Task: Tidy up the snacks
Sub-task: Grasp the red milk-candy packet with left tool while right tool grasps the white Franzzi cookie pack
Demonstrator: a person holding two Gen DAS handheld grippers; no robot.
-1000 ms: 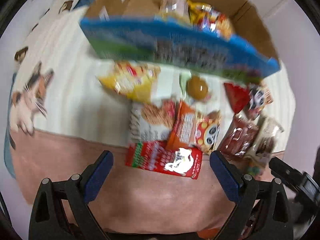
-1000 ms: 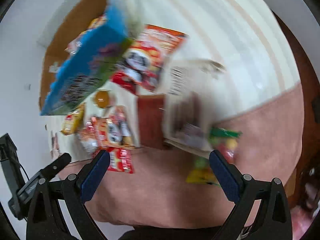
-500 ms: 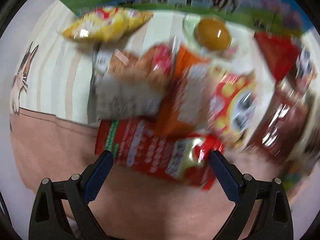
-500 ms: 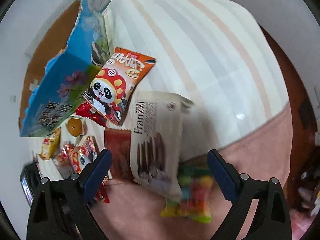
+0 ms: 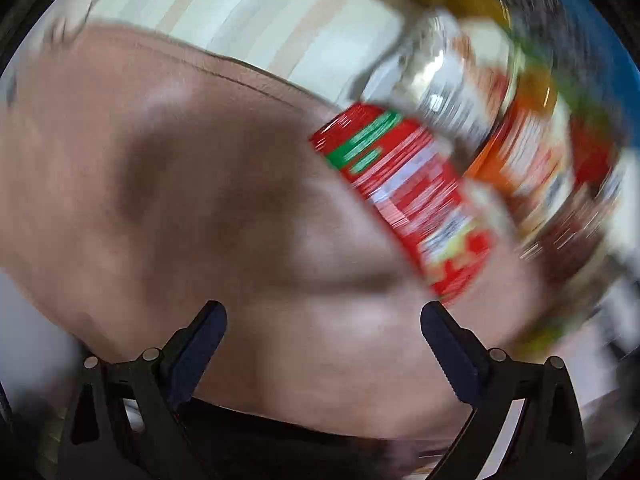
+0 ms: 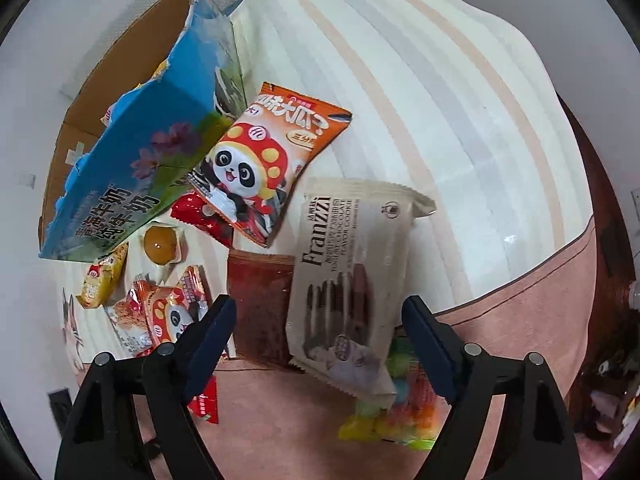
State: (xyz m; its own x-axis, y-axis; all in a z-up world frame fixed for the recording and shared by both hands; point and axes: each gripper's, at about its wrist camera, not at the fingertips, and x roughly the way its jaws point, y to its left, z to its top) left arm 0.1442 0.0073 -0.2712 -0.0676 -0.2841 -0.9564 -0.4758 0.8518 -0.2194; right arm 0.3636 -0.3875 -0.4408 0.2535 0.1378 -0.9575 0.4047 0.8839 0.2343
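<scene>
The right gripper (image 6: 316,320) points steeply down, jaws closing but not yet pressing, with the cream Franzzi cookie packet (image 6: 352,280) between them — its long axis runs near to far on the striped cloth (image 6: 440,100), lower end over a bag of coloured sweets (image 6: 396,412). Far left, the blue cardboard box (image 6: 132,168) holds a few packets. The left gripper (image 5: 324,324) hangs released over the pink cloth; a blurred red packet (image 5: 404,192) lies just beyond, slanting right.
</scene>
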